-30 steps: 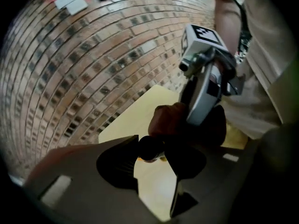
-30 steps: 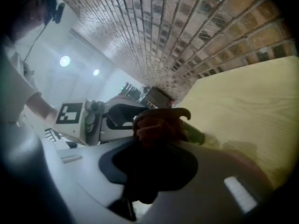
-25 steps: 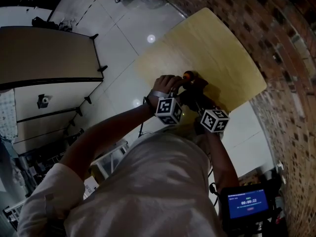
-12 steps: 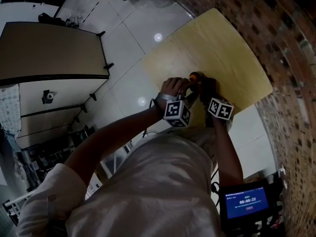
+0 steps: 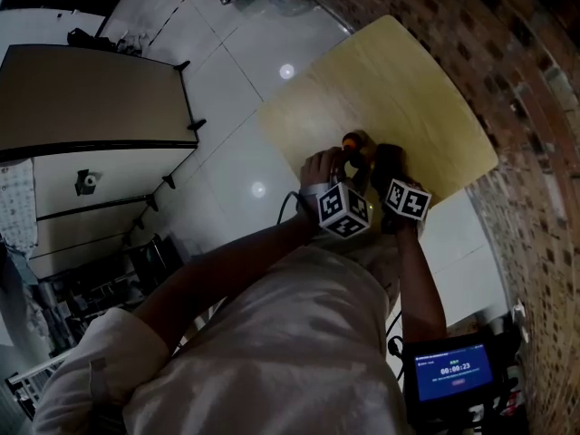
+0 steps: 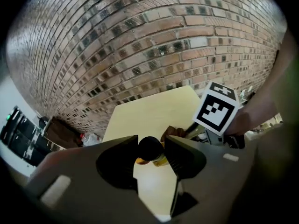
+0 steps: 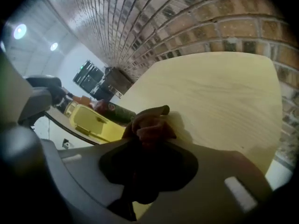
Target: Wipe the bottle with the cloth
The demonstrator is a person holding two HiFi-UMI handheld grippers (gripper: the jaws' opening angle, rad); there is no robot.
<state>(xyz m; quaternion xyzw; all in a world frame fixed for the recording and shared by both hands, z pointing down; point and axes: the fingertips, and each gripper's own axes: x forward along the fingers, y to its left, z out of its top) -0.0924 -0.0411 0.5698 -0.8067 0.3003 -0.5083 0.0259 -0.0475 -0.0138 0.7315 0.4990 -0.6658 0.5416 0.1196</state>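
Note:
A bottle (image 5: 354, 143) with a black cap (image 6: 150, 149) and a yellow-orange neck is held over the pale wooden table (image 5: 399, 80). My left gripper (image 6: 152, 146) has the cap between its jaws, which touch it on both sides while they are opening slightly. My right gripper (image 7: 147, 141) is shut on a bunched dark reddish cloth (image 7: 148, 124). The cloth lies against the bottle's dark body (image 7: 117, 113). In the head view both marker cubes sit side by side just below the bottle, the left gripper (image 5: 349, 178) beside the right gripper (image 5: 390, 175).
A brick wall (image 5: 507, 71) runs along the table's far and right sides. White tiled floor (image 5: 227, 71) and a dark cabinet (image 5: 91, 98) lie to the left. A device with a blue screen (image 5: 453, 370) hangs at the person's waist.
The left gripper's cube has moved right, closer to the right gripper's cube. The right cube rose slightly toward the bottle.

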